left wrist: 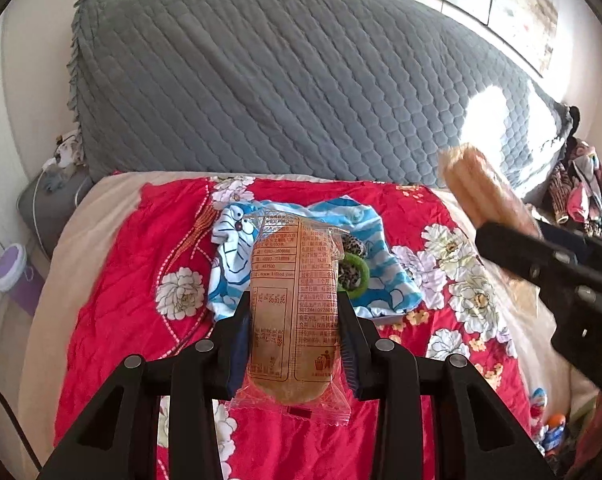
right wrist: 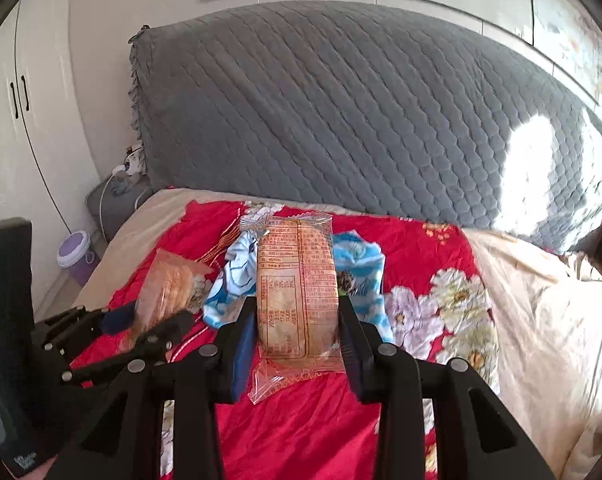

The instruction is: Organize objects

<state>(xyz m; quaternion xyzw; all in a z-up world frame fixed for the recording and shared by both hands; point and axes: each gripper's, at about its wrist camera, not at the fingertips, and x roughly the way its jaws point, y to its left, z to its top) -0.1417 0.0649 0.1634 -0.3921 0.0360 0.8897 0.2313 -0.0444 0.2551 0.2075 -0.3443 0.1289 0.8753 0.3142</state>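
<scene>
Clamped between the pads of the left gripper (left wrist: pixel 293 320) is a wrapped snack cake (left wrist: pixel 293 300), its long axis running straight ahead along the fingers, printed label up, far end past the fingertips. Right gripper (right wrist: pixel 297 320) holds a second wrapped cake (right wrist: pixel 297 292) the same way, lengthwise between its fingers and pointing forward. Both are off the bed, above the red floral quilt (left wrist: pixel 141 248). Just beyond the fingertips lies blue-striped cartoon clothing (left wrist: pixel 237 248), with the grey quilted headboard (left wrist: pixel 281 80) further ahead.

Cloth (left wrist: pixel 237 248) on quilt (left wrist: pixel 113 280) — headboard (left wrist: pixel 281 80) behind
</scene>
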